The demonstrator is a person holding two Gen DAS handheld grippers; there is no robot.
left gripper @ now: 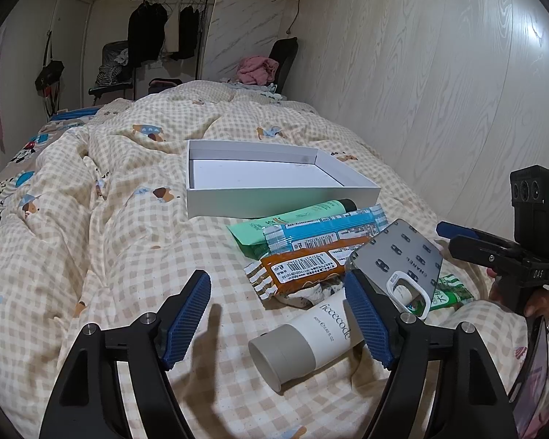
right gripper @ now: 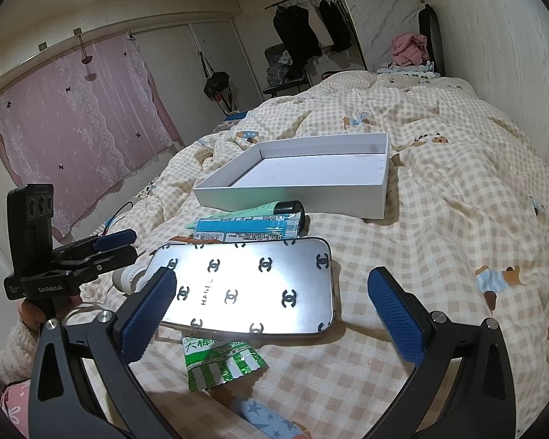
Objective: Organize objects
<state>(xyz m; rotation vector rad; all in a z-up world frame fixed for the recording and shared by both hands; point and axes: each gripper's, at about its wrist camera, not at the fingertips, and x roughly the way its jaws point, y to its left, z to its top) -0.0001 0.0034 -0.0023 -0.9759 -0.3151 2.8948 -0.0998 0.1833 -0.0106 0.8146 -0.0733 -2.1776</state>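
An empty white box (left gripper: 274, 197) (right gripper: 296, 194) lies on the checked quilt. In front of it is a pile: a green tube (left gripper: 292, 217) (right gripper: 271, 207), a blue snack packet (left gripper: 322, 228) (right gripper: 245, 228), an orange snack packet (left gripper: 311, 265), a mirrored phone case (left gripper: 399, 256) (right gripper: 249, 285), a green sachet (left gripper: 452, 291) (right gripper: 219, 362) and a white tube with a grey cap (left gripper: 303, 344). My left gripper (left gripper: 278, 320) is open, its fingers either side of the white tube. My right gripper (right gripper: 271, 314) is open over the near edge of the phone case.
The bed runs along a pale wood-grain wall (left gripper: 457, 73) on the right. A pink curtain (right gripper: 77, 120) hangs on the left. A clothes rail (left gripper: 164, 29) and chairs stand beyond the bed's far end. A blue starred object (right gripper: 267, 417) lies at the near edge.
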